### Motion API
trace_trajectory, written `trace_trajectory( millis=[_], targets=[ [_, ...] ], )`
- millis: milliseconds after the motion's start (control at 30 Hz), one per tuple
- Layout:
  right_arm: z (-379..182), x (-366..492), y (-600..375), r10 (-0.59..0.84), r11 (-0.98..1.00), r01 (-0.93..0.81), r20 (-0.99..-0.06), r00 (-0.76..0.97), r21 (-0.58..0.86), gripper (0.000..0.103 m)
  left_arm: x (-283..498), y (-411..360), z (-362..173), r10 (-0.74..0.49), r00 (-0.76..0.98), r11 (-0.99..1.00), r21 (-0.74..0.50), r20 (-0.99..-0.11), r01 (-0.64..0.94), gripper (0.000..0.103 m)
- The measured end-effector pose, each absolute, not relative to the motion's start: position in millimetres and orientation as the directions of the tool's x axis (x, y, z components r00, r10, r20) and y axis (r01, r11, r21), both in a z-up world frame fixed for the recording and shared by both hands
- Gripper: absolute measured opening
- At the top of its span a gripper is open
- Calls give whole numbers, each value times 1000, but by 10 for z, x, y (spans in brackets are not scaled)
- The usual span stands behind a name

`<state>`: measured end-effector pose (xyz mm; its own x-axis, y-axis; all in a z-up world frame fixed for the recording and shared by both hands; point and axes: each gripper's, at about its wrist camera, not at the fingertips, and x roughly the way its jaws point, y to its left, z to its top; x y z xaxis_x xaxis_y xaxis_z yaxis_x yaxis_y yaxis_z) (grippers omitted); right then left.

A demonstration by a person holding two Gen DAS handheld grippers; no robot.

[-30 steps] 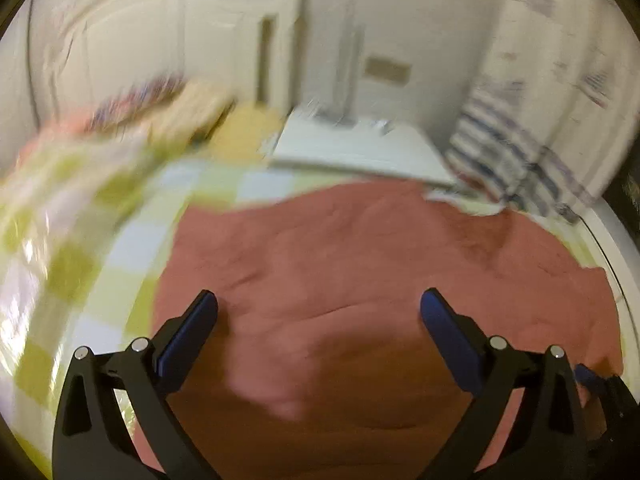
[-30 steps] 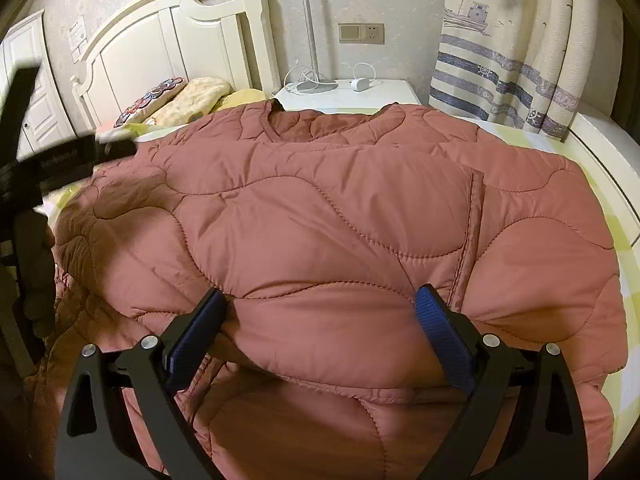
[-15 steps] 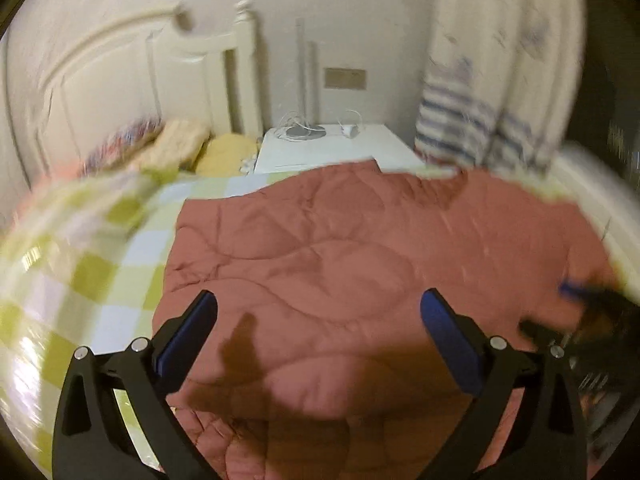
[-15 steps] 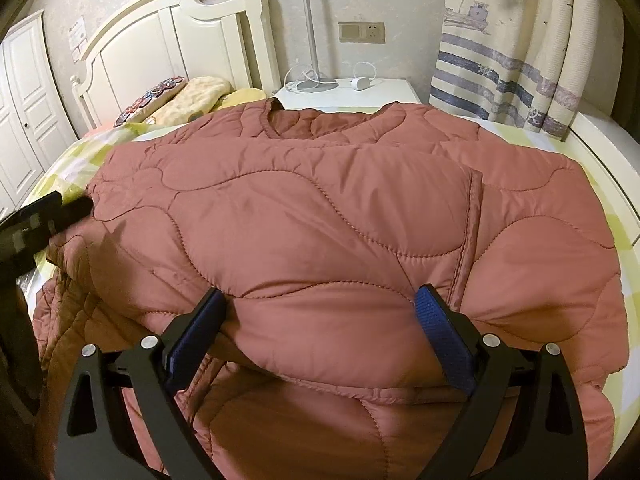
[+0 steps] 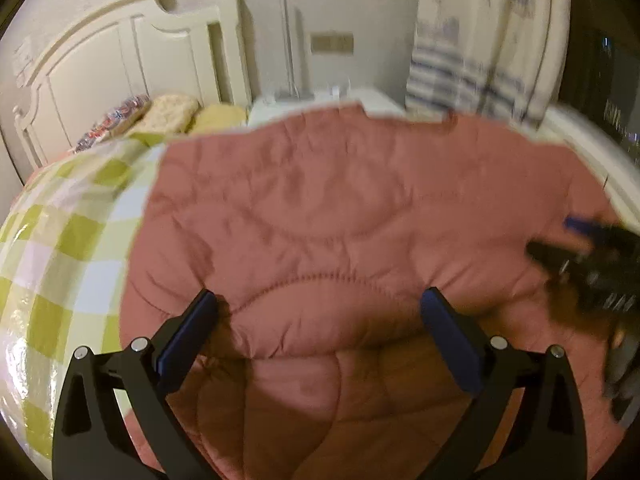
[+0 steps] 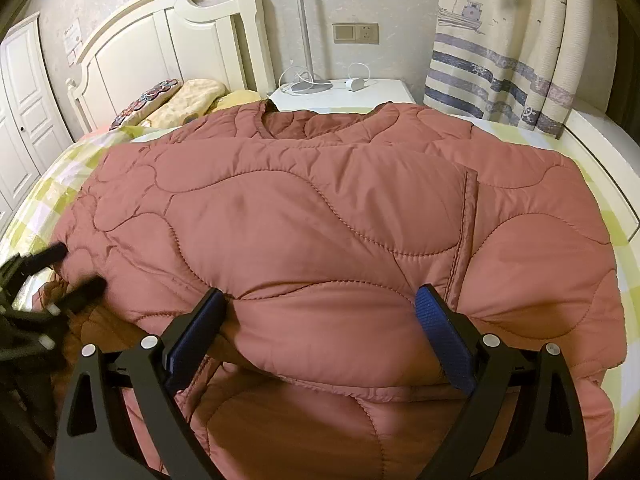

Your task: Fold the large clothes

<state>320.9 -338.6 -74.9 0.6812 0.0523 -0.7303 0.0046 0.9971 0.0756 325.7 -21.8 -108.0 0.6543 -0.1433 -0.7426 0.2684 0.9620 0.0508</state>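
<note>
The quilted pink jacket [image 6: 320, 216] is lying spread across the bed [image 6: 628, 280], neckline up at twelve o'clock toward the nightstand [image 6: 360, 92], hem edge hanging down at six o'clock nearest the person. It is lying flat like that, I'd judge, so the puffy panels can be doubled over cleanly.

The right gripper [image 6: 320, 320] is hovering over the near fold at six o'clock, its blue fingers [image 6: 444, 340] spread wide and gripping nothing; a bulge of padded fabric is sitting between them without being pinched. That looks like a lining-up stance, ready to bite the lower edge.

Over at nine o'clock in the right view, the left gripper [image 6: 56, 276] is showing as a dark blur at the jacket's left side, and its own camera is smeared too. Its fingers [image 5: 188, 336] are standing apart as well, nothing caught between them, the fabric just passing underneath. From that camera the right gripper's dark shape is sitting out at three o'clock.

The checked bedsheet [image 5: 60, 248] is showing bare at nine o'clock, giving room to work. My guess: both grippers are taking positions along the near edge for the next fold, which is not yet begun.
</note>
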Motion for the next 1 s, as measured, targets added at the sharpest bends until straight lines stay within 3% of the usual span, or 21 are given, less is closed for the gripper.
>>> trace_trajectory(
  millis=[133,233,300,367,433,533,600,700,800,900,1000],
  targets=[
    [-735,3180,-3369,30,999,10,-724,689,51,91,3231,-219,-1097,-132,656,962,63,-743,266,101],
    [-599,2964,-3385,-112,990,138,-620,777,-6,92,3225,-150,-1105,-146,656,964,41,-741,262,101],
    [-539,2806,-3553,-181,969,245,-562,807,41,92,3222,-136,-1104,-144,659,966,41,-738,256,101],
    [-621,2847,-3769,-219,932,350,-629,746,91,92,3217,-142,-1106,-138,661,966,48,-737,256,101],
    [-783,3020,-3913,-144,925,357,-743,654,134,96,3216,-142,-1104,-132,661,966,53,-738,252,101],
    [-753,3143,-3840,-141,961,275,-793,592,35,97,3224,-128,-1101,-121,663,969,57,-739,241,101],
    [-596,3113,-3941,-159,960,279,-770,618,25,97,3223,-119,-1100,-123,664,969,55,-738,241,101],
    [-421,2973,-4277,-280,908,417,-691,666,35,98,3222,-116,-1101,-123,664,969,55,-738,241,101],
    [-813,3208,-4663,-223,897,442,-829,512,31,99,3224,-114,-1100,-126,663,969,53,-738,242,101],
    [-736,3196,-4735,-232,907,420,-806,544,23,98,3223,-118,-1104,-123,663,969,54,-738,240,101],
    [-628,3029,-4847,-265,864,490,-728,632,111,98,3224,-116,-1101,-123,664,969,55,-738,241,101]
  ],
)
